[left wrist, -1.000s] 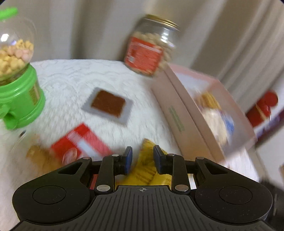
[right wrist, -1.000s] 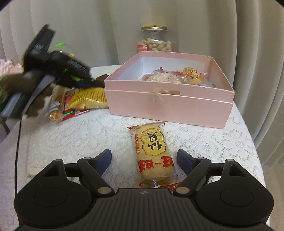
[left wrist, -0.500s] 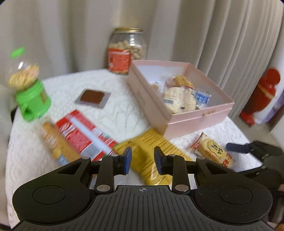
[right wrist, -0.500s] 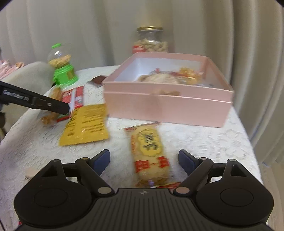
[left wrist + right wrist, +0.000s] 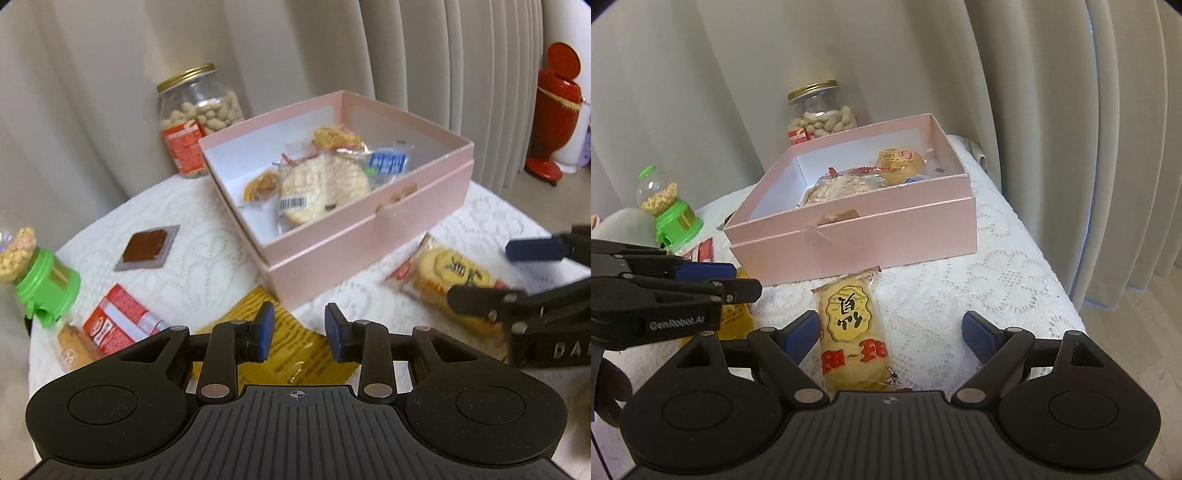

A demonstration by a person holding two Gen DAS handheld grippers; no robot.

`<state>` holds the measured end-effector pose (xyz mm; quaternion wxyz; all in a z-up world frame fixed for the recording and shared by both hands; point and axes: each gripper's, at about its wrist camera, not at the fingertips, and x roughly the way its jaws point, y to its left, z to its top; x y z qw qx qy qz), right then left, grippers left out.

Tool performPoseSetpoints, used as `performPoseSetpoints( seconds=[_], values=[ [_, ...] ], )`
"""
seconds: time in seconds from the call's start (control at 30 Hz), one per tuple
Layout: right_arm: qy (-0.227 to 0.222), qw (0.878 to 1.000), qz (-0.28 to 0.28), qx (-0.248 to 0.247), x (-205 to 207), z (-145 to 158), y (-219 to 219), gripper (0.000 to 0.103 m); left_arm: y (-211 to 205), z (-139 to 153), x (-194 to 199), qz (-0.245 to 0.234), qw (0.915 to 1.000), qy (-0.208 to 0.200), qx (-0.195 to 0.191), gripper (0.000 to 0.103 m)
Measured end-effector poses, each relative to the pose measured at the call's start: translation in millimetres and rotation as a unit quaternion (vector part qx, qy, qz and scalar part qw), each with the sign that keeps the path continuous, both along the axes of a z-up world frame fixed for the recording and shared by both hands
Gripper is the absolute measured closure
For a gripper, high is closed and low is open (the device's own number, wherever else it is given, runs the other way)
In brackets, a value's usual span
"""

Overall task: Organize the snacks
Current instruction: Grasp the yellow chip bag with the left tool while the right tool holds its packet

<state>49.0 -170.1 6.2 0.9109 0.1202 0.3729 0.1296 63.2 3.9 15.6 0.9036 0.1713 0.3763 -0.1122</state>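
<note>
My left gripper (image 5: pixel 297 330) hangs over the yellow packet (image 5: pixel 291 350) on the table (image 5: pixel 997 266), fingers narrowly parted and holding nothing, I'd guess lining up a grab. "GenRobot.AI" reads on its side. The pink box (image 5: pixel 849 229) sits far. My right gripper (image 5: pixel 890 332), fingers spread wide, straddles the rice cracker pack (image 5: pixel 851 332), whose print I can't read.
</note>
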Motion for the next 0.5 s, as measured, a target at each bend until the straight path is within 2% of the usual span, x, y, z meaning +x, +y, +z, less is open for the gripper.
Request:
performPoseSetpoints(
  seconds=[0.17, 0.3, 0.37, 0.43, 0.5],
  values=[
    [0.000, 1.000, -0.001, 0.001, -1.0, -0.2, -0.7, 0.018, 26.4, 2.7, -19.3, 0.009, 1.0000, 0.000, -0.005, 0.067],
    [0.000, 1.000, 0.001, -0.004, -0.9, -0.6, 1.1, 0.018, 44.2, 3.6, -30.6, 0.009, 0.9993, 0.011, -0.035, 0.067],
    [-0.001, 1.000, 0.003, -0.010, -1.0, -0.7, 3.5, 0.018, 44.1, 4.0, -29.8, 0.007, 0.9986, 0.018, -0.049, 0.060],
    [-0.003, 1.000, 0.004, -0.013, -2.0, -0.3, 4.6, 0.018, 42.6, 4.1, -26.7, -0.004, 0.9966, 0.032, -0.076, 0.040],
    [-0.004, 1.000, 0.004, -0.012, -2.9, -0.2, 4.0, 0.018, 43.0, 3.7, -25.3, -0.016, 0.9928, 0.045, -0.110, 0.032]
  ],
)
